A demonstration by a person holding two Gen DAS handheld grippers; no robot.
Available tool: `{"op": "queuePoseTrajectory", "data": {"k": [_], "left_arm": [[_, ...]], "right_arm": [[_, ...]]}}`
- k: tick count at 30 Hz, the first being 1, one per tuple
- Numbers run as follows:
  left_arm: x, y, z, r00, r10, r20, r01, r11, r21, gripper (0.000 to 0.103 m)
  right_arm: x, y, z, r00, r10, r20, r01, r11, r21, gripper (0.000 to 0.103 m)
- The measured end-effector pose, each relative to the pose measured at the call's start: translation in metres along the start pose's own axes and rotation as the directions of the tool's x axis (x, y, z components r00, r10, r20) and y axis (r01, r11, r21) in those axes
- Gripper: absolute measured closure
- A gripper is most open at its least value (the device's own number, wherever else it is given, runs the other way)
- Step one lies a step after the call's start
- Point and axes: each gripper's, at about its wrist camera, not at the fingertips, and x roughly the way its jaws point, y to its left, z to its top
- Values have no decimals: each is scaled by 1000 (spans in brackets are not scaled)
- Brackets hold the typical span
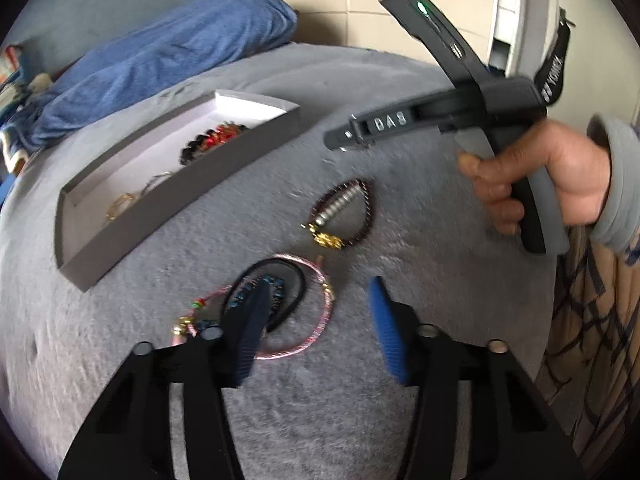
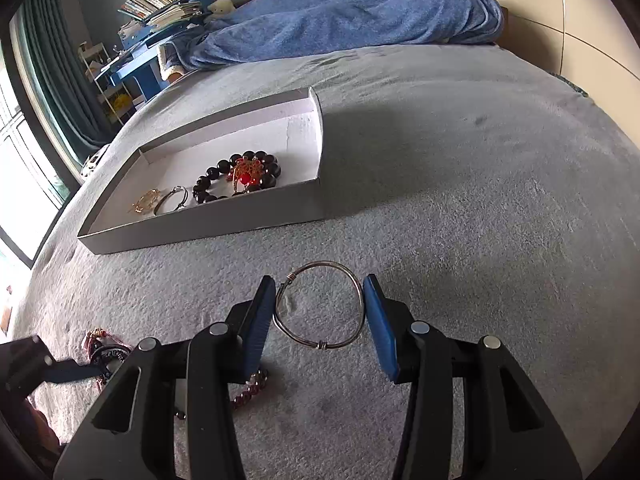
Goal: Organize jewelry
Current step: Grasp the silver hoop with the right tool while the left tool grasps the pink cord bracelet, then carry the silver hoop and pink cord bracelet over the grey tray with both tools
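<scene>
Jewelry lies in two places on the grey blanket (image 2: 460, 184): some pieces are already in the shallow white tray (image 2: 304, 196), the others are loose on the blanket in front of it. In the tray I see a bracelet of big dark beads (image 2: 208, 184) with a red and gold charm (image 2: 247, 171) lying on it, then a thin metal bangle (image 2: 173, 200) beside it, and a small gold piece (image 2: 145, 201) next to the bangle.

My right gripper (image 2: 320, 312) holds a wire bangle (image 2: 320, 345) between its blue pads (image 2: 380, 328); the bangle touches both pads and it is above the blanket, in front of the tray. Under this gripper, on the blanket, lies a dark red bead bracelet (image 1: 362, 208) with a gold clasp and a silver spring-like piece.

My left gripper (image 1: 316, 320) is released, its pads are wide apart. The left pad (image 1: 250, 332) is over a heap of a pink cord bracelet (image 1: 316, 340), a black band (image 1: 298, 292) and a string of blue-green beads (image 1: 244, 290); if it touches them I cannot tell, because the picture is blurred there. The right pad is over the bare blanket.

A blue cover (image 2: 360, 12) lies folded behind the tray.
</scene>
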Motion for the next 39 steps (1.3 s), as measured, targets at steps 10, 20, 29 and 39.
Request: {"op": "queuePoseTrajectory", "data": {"k": [10,20,29,39], "left_arm": [[16,-1,-3,998,4,-68,-3,1000,11,98],[-19,37,13,996,58,60,-52,994,-99,99],[-47,84,22,983,139,119,-112,972,-209,99],[-56,113,33,977,154,145,-110,956,-271,99]], "right_arm": [[-5,-4,-1,1000,1,5,-2,1000,16,58],[-9,-2,2,1000,14,23,-15,1000,22,58],[-10,3,3,999,21,28,-21,1000,12,58],[-12,16,12,998,52,46,-51,999,-14,58]]}}
